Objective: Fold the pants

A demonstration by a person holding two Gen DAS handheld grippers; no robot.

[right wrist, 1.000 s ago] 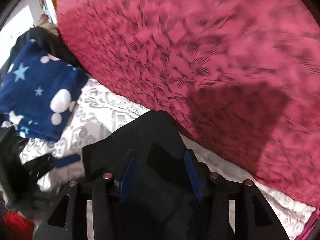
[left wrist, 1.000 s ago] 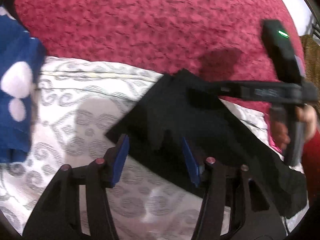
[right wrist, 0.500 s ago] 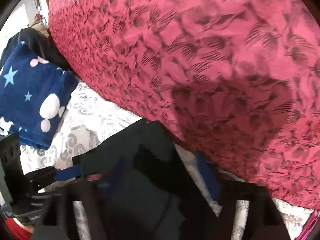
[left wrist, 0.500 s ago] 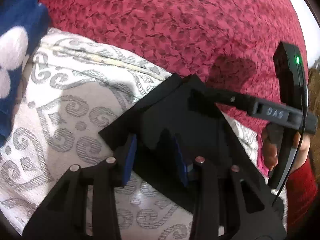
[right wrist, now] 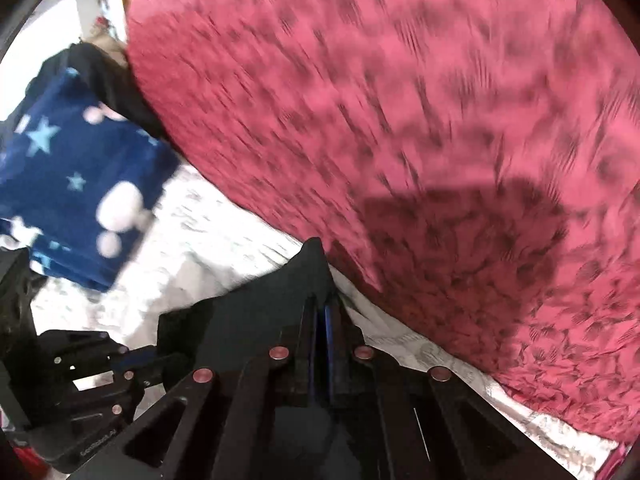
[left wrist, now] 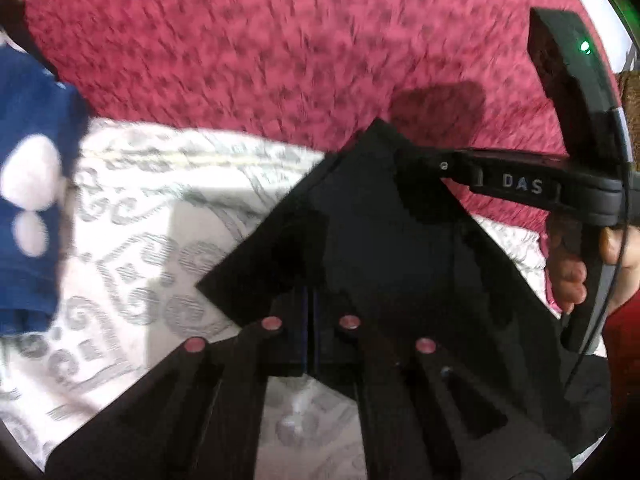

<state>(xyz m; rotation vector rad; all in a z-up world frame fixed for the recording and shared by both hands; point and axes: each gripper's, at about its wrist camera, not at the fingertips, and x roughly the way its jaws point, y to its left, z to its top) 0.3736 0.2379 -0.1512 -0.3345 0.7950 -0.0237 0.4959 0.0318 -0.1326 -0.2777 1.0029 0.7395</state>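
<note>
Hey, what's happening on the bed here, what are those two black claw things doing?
A person is folding black pants on a white patterned sheet, holding a claw in each hand. The left claw and right claw have both just closed, each pinching an edge of the fabric. A red blanket lies behind, a blue star-print blanket off to the side.

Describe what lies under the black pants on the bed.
Under the black pants lies the white sheet with grey swirls; the red blanket starts behind them. What lies beneath the pants' middle is covered.
</note>
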